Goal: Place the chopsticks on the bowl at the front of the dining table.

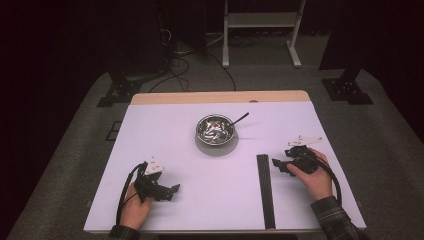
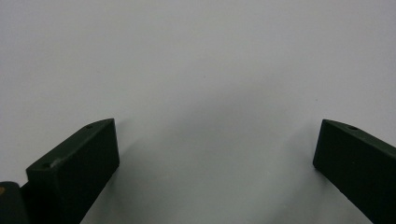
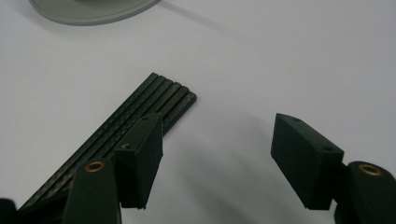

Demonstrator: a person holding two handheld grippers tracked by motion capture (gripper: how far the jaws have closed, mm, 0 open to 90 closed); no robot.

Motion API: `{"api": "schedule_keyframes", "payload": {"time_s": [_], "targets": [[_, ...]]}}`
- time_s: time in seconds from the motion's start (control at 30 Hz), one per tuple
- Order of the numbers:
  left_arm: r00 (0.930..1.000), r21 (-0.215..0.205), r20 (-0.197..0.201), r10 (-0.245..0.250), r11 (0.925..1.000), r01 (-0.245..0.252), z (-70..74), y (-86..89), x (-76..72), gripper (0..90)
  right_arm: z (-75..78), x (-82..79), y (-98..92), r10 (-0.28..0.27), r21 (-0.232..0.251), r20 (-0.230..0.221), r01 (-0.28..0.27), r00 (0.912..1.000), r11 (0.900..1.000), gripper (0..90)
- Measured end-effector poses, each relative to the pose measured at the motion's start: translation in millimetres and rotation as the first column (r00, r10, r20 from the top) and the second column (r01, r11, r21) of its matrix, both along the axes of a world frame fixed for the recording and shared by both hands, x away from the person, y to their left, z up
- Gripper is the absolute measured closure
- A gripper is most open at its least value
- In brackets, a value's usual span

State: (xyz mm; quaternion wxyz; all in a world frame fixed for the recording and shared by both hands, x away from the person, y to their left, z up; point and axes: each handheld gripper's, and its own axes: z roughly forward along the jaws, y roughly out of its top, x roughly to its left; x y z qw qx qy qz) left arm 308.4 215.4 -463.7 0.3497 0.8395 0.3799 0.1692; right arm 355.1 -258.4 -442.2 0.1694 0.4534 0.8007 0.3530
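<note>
A shiny metal bowl [image 1: 216, 129] stands on a grey round plate [image 1: 215, 147] at the table's middle, and a dark utensil handle [image 1: 241, 118] sticks out of it to the right. A long black ribbed strip [image 1: 265, 190] lies flat at the front right. My right gripper [image 1: 277, 165] sits just right of the strip's far end, pointing left at it. In the right gripper view this gripper [image 3: 217, 126] stands open, with the strip's end [image 3: 154, 100] beside its left jaw and the plate's edge [image 3: 88, 11] beyond. My left gripper [image 1: 173, 189] rests at the front left. It is open [image 2: 215, 154] over bare tabletop.
The white table top [image 1: 165, 130] has a wooden strip along its far edge [image 1: 220, 96]. Beyond it lie dark floor, cables and a white frame stand [image 1: 260, 30]. A person's hands and a plaid sleeve [image 1: 335, 217] come in from the front.
</note>
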Motion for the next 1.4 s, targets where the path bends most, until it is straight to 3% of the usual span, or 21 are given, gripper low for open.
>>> {"api": "schedule_keyframes", "payload": {"time_s": [0.43, 1.4], "targets": [[1.0000, 0.000, 0.000, 0.000, 1.0000, 0.000, 0.0, 0.0, 0.0, 0.0, -5.1, 5.9, 16.1, 0.034, -0.020, -0.021, -0.034, 0.9992, 0.999, 32.4], [1.0000, 0.001, 0.001, 0.001, 1.0000, -0.001, 0.1, -0.1, -0.2, 0.0, -11.4, 0.7, 17.8, 0.041, -0.063, -0.035, -0.044, 0.9985, 0.997, 32.0]]}}
